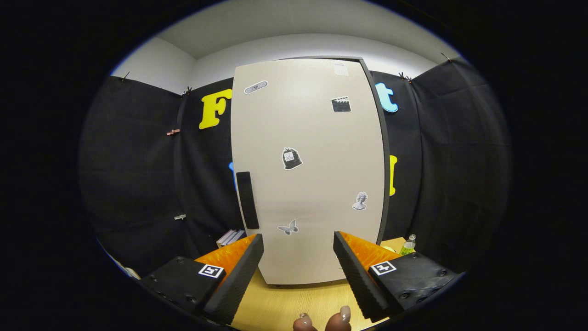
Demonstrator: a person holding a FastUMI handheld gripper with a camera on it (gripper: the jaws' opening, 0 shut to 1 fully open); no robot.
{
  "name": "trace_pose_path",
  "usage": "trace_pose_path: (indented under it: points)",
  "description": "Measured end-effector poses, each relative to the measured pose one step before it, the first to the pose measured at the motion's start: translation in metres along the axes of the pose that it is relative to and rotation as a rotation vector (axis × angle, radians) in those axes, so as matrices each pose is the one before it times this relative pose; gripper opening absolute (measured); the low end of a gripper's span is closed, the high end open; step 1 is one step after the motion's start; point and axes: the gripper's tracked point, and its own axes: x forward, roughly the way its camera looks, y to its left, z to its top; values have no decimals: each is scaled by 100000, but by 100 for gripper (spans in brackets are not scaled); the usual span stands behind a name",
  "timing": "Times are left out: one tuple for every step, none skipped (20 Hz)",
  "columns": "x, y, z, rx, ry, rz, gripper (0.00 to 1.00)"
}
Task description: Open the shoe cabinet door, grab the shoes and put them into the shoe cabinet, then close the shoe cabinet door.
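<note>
Gripper view. Shoe cabinet (308, 170) upright on the wooden table (280, 308), just ahead of the fingers; beige door (312, 138) flush and closed, dotted with small stickers. Dark vertical handle (247, 200) on the door's left edge, beyond the left finger. No shoes visible beside the cabinet or between the fingers. Judged from that: either nothing begun, with opening, loading and closing all outstanding, or everything complete with the door closed again; cannot tell which from a closed door alone.

Gripper (298, 271) spread wide, jaws well apart, nothing held and nothing touched; ribbed black pads (239, 276) framing the cabinet's lower front. Bare table between them. Two fingertips of a person's hand (324, 319) at the near edge, below the gripper.

Stacked books (231, 237) left of the cabinet base, a small bottle (407, 245) on the table to its right.
</note>
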Motion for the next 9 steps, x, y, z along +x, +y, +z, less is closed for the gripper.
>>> trace_pose_path:
  points:
    - [8, -43, 35, -36, -41, -159, 100]
    - [-28, -63, -44, -13, -84, -28, 100]
    - [2, -114, 14, -71, -119, -280, 100]
    - [-13, -44, -13, 1, -12, -198, 100]
    - [-20, -85, 48, 101, -86, -271, 100]
    - [64, -46, -9, 213, -113, -104, 100]
    - [1, -39, -11, 252, 15, -114, 100]
    - [25, -117, -18, 194, -32, -246, 99]
    - [-24, -66, 14, 156, -7, -86, 100]
